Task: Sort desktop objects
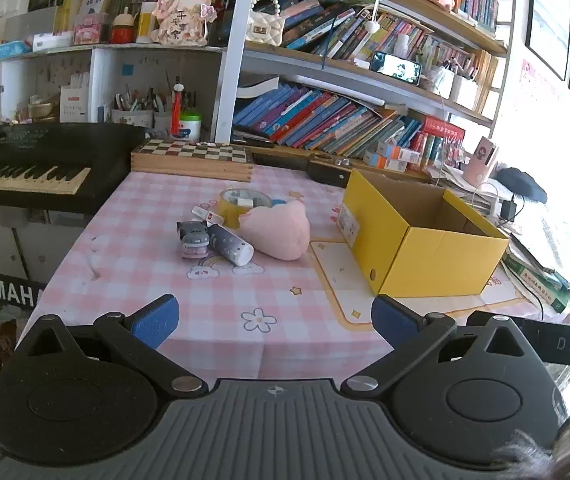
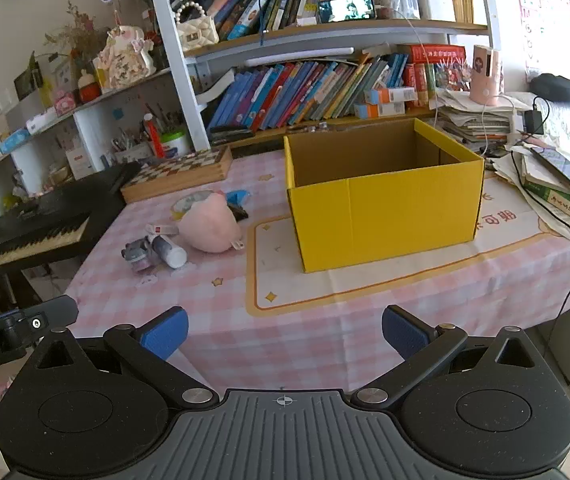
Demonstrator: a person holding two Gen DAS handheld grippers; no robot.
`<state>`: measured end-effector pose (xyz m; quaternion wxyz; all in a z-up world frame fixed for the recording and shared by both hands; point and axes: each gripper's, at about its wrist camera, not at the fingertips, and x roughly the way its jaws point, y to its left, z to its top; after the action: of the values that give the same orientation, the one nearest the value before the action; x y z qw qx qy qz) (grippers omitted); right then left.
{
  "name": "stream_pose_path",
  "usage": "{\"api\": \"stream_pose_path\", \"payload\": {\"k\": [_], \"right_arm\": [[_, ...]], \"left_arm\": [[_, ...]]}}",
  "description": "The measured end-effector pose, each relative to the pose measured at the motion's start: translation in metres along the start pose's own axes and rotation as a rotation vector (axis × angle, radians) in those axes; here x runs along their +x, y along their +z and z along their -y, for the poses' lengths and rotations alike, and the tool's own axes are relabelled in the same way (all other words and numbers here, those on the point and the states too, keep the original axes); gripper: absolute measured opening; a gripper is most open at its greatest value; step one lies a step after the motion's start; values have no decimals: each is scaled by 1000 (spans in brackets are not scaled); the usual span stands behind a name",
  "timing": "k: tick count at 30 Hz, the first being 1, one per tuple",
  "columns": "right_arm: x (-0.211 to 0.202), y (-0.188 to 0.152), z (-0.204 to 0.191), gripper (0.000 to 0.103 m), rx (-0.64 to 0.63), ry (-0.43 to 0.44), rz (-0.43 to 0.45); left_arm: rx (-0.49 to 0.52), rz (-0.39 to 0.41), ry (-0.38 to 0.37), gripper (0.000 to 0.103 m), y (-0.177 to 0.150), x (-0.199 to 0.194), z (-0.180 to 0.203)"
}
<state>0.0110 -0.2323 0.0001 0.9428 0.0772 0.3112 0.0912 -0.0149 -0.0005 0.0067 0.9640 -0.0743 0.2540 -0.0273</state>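
A small heap lies on the pink checked tablecloth point(image 1: 213, 300): a pink plush point(image 1: 279, 230), a grey-and-white tube point(image 1: 231, 244), a small grey toy point(image 1: 193, 238) and a yellow tape roll point(image 1: 241, 202). To its right stands an open yellow cardboard box point(image 1: 417, 240), nothing visible inside. My left gripper point(image 1: 273, 320) hovers open over the table's near edge, well short of the heap. In the right wrist view my right gripper point(image 2: 285, 332) is open too, in front of the box point(image 2: 385, 212), with the plush point(image 2: 211, 226) and tube point(image 2: 169, 250) off to the left.
A chessboard case point(image 1: 193, 158) lies at the table's back. A black keyboard point(image 1: 29, 168) borders the left side. Stacked books, papers and a black cable point(image 2: 565, 224) crowd the right edge. Bookshelves point(image 2: 305, 92) rise behind.
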Motion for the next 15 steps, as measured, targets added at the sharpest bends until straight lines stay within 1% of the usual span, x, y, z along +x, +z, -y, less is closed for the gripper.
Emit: {"api": "stream_pose_path", "payload": {"k": [4,15], "right_arm": [[-1,-1,3,103,18,-6,4],[-4,-3,4,103,20,-14,20]], "left_arm": [[18,-9,29,103,-1,0,2],[24,-9,31,103,-1,0,0]]}}
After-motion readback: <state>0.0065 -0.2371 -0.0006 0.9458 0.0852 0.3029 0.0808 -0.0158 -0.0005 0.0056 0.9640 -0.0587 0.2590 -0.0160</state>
